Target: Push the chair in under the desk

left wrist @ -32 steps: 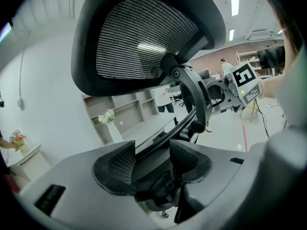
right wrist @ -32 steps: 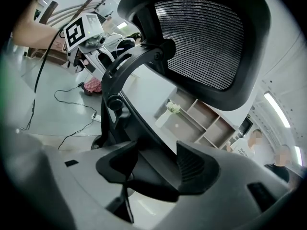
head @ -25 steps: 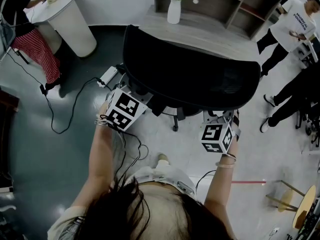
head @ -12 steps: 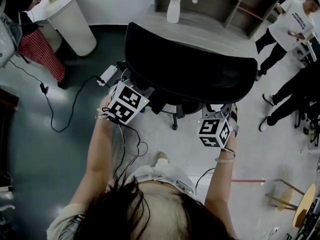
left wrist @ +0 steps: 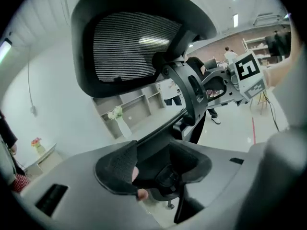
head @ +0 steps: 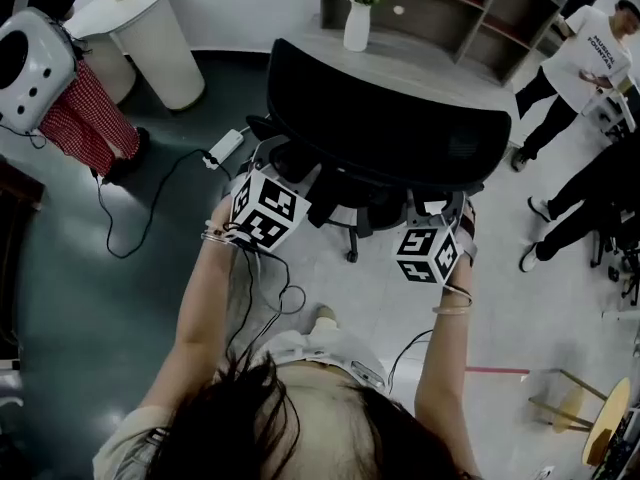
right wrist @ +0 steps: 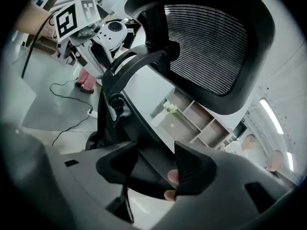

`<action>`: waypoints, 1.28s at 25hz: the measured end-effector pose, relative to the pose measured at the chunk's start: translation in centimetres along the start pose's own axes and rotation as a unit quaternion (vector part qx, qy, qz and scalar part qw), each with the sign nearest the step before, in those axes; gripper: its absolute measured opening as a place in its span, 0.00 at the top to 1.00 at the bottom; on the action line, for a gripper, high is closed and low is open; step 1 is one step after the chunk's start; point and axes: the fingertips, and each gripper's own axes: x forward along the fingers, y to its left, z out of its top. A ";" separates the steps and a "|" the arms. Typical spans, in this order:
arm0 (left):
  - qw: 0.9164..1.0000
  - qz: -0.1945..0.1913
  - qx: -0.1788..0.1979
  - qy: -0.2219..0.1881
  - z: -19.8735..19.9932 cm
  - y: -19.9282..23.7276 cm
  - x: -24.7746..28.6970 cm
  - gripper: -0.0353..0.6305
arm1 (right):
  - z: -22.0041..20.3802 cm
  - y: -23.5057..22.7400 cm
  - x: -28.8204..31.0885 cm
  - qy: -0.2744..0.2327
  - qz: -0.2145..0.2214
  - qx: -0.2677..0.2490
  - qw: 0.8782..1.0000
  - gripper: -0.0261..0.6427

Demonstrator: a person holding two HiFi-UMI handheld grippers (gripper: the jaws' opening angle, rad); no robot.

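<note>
Closest to the head camera are the person's dark hair and two bare forearms reaching forward, each ending in a gripper topped by a marker cube. The left gripper has its jaws set on either side of a dark part of the chair's underframe. That part fills the gap between the pads, so the jaws pinch it, and a fingertip shows beside the left pad. The right gripper likewise clamps a dark bar of the chair frame between its pads, with fingertips peeping out by the right one. Both grippers sit low behind the black mesh backrest, one at each side. The chair stands directly ahead of the person, its backrest overlapping the near edge of the curved grey desk. A power strip and its cable lie on the floor to the left. On the desk stands a white vase of pale flowers, with open shelving behind it. A round white table stands far left, and other people stand at both edges.
</note>
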 end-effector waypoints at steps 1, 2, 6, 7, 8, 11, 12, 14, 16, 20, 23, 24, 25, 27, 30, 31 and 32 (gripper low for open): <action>1.000 -0.002 -0.007 0.001 -0.3 -0.3 -0.4 0.62 | 0.0 0.0 -0.1 -0.001 0.001 0.008 1.000 0.61; 1.000 -0.003 -0.013 0.003 -0.6 -0.6 -0.9 0.62 | 0.0 0.0 -0.3 -0.003 0.004 0.019 1.000 0.61; 0.999 -0.001 -0.033 0.005 -1.5 -1.4 -3.2 0.62 | 0.2 0.5 -1.3 -0.009 0.012 0.051 0.999 0.61; 0.999 0.000 -0.037 0.004 -1.7 -1.5 -3.7 0.62 | 0.3 0.7 -1.7 -0.008 0.012 0.054 0.998 0.61; 0.999 0.002 -0.042 0.002 -1.8 -1.6 -4.3 0.62 | 0.3 0.8 -2.0 -0.009 0.013 0.059 0.998 0.61; 0.999 0.007 -0.054 -0.002 -2.2 -1.9 -5.7 0.64 | 0.7 1.3 -3.2 -0.013 0.020 0.096 0.995 0.61; 0.998 0.008 -0.056 -0.003 -2.4 -2.1 -6.1 0.65 | 0.8 1.5 -3.6 -0.015 0.024 0.111 0.993 0.61; 0.998 0.009 -0.060 -0.002 -2.8 -2.6 -6.7 0.67 | 0.9 1.7 -4.6 -0.016 0.027 0.134 0.990 0.61; 0.998 0.004 -0.066 0.002 -3.2 -3.3 -7.3 0.68 | 0.8 1.9 -5.6 -0.017 0.023 0.144 0.989 0.62; 0.997 -0.002 -0.083 -0.002 -3.7 -4.5 -8.8 0.68 | 0.7 2.4 -7.8 -0.017 0.011 0.149 0.989 0.64; 0.996 -0.003 -0.088 -0.003 -4.1 -5.4 -10.0 0.70 | 0.5 3.3 -9.4 -0.013 0.010 0.148 0.989 0.68; 0.996 -0.003 -0.089 -0.003 -4.3 -5.6 -10.3 0.70 | 0.4 3.7 -9.8 -0.011 0.012 0.150 0.989 0.69; 0.996 -0.003 -0.091 -0.003 -4.5 -5.9 -10.6 0.71 | 0.2 4.0 -10.2 -0.009 0.014 0.153 0.988 0.70; 0.996 -0.002 -0.094 -0.004 -4.8 -6.4 -11.4 0.72 | 0.1 4.7 -11.1 -0.007 0.018 0.164 0.986 0.71; 0.995 -0.002 -0.100 -0.006 -5.3 -7.4 -12.6 0.73 | -0.3 5.8 -12.6 -0.002 0.024 0.182 0.983 0.72; 0.995 -0.001 -0.101 -0.007 -5.5 -7.8 -13.1 0.74 | -0.4 6.2 -13.1 0.001 0.026 0.188 0.982 0.73; 0.995 -0.001 -0.103 -0.008 -5.6 -8.1 -13.5 0.74 | -0.4 6.6 -13.6 0.003 0.028 0.194 0.981 0.74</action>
